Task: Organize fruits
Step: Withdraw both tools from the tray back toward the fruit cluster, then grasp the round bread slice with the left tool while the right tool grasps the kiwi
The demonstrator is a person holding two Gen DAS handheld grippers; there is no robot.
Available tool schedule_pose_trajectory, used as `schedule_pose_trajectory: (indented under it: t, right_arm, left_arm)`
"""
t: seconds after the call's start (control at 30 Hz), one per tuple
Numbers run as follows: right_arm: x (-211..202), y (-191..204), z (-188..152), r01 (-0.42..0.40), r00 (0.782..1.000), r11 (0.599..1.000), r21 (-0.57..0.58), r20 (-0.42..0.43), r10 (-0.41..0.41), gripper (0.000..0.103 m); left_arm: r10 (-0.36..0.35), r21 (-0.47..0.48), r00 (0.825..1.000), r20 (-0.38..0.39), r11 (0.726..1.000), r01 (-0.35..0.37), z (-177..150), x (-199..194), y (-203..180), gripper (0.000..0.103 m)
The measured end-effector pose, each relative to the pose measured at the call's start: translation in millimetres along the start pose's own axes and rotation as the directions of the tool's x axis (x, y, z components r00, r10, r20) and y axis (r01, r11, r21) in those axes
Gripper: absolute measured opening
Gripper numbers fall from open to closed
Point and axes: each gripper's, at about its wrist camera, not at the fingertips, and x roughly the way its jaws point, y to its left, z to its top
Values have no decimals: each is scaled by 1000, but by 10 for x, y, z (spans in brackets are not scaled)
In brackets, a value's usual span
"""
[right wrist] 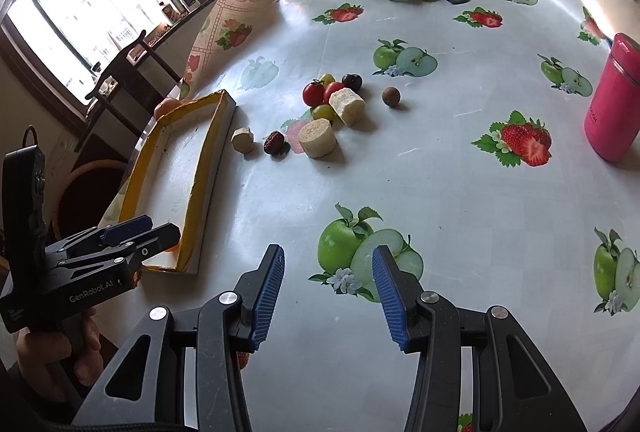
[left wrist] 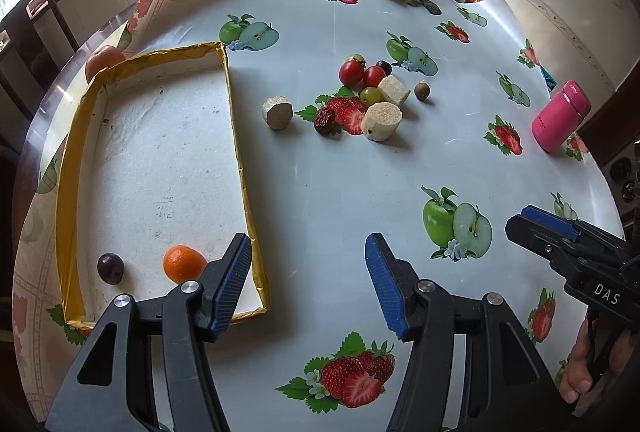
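Yellow-rimmed tray at my left already keeps a mandarin and a dark plum, so I hold my left gripper and right gripper open and empty, because the fruit pile waits further on the counter.

The left tool hangs open and empty over the tray's yellow rim; a mandarin and dark plum lie inside.

Fruit and table count

One tray holds one tangerine and one dark plum. Loose: two red tomatoes, two green grapes, three pale food chunks, one pink flask.
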Motion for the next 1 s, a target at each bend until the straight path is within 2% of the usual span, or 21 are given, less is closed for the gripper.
schedule_pose_trajectory:
  t: [0.27, 0.5, 0.83, 1.0]
  right_arm:
    - [124, -137, 110, 16, 1000, 1000, 16, -7, -15, 48]
    - [367, -294, 462, 36, 999, 999, 18, 14, -36, 47]
    - [917, -532, 1091, 52, 998, 998, 26, 23, -52, 45]
    - [1200, -579, 1299, 59, 998, 998, 18, 7, -59, 36]
  left_arm:
    - [-80, -9, 997, -4, 997, 80, 132, 212, -161, 58]
    - [-142, -8, 990, 9, 990, 142, 421, 468, -380, 58]
    - [-119, -18, 993, -28, 993, 118, 860, 1040, -552, 58]
    - [-117, -26, 992, -37, 993, 116, 950, 1231, -570, 58]
